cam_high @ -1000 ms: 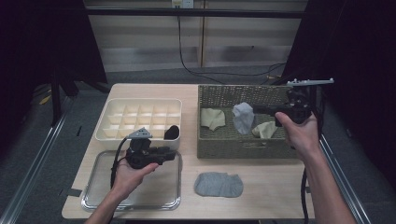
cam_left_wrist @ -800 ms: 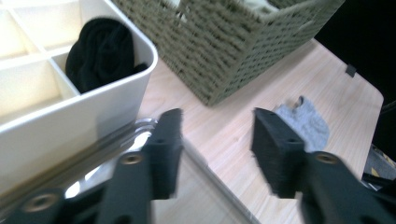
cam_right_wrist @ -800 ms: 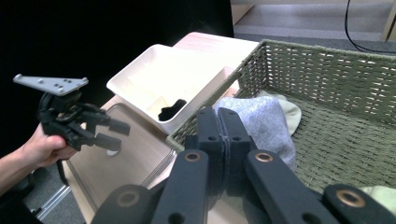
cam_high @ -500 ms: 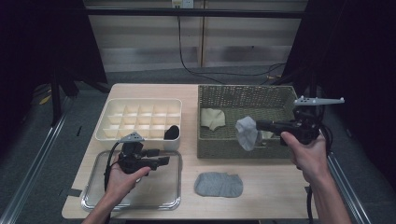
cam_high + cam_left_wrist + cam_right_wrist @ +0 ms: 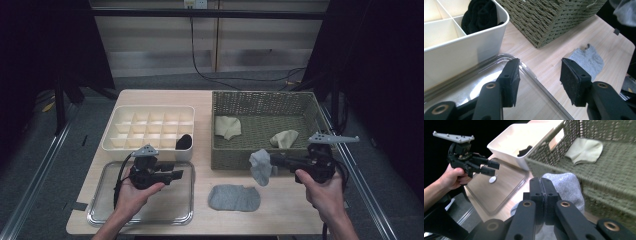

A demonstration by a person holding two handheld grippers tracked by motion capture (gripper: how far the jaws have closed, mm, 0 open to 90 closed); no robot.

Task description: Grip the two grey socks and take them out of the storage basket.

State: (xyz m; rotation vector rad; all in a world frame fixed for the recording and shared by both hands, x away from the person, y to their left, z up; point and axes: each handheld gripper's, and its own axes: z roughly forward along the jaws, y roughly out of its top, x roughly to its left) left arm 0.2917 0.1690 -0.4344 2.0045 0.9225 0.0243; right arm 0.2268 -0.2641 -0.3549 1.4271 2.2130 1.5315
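Right claw (image 5: 272,161) clamped on soft grey knit sock (image 5: 260,166), limp, dangling just outside front wall of woven olive basket (image 5: 235,155). Left claw (image 5: 177,175) empty, jaws just been closing, part open above glossy clear tray (image 5: 105,210). Second grey sock (image 5: 234,197) flat on pale wood tabletop (image 5: 285,215).
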